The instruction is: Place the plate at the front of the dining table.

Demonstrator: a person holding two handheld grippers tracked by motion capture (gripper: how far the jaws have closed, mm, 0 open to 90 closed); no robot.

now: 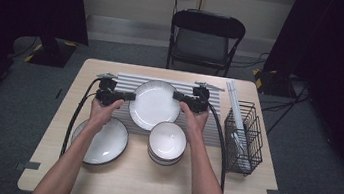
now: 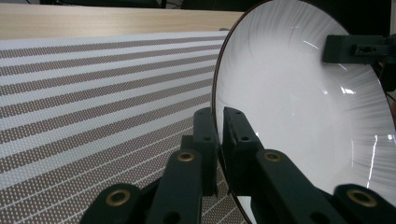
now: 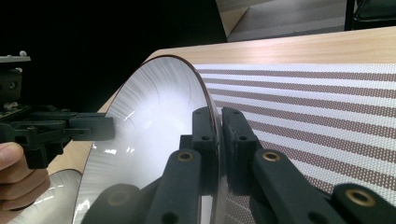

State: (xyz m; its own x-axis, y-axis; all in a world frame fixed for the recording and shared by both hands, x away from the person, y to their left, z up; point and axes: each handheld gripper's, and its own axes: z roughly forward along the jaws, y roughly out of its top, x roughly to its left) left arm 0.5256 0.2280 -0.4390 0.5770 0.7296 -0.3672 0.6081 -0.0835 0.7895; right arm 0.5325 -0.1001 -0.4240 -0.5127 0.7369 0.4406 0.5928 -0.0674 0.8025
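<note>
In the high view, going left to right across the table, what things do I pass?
Plate at the near left → left hand-held gripper → held plate on the striped mat → right hand-held gripper → black wire basket. The stacked bowls sit nearer, overlapping the held plate's span, so I left them out.

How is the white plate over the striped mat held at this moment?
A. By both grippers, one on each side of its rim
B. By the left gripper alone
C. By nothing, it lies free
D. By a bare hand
A: the left gripper and the right gripper each pinch the rim of the plate from opposite sides.
</note>
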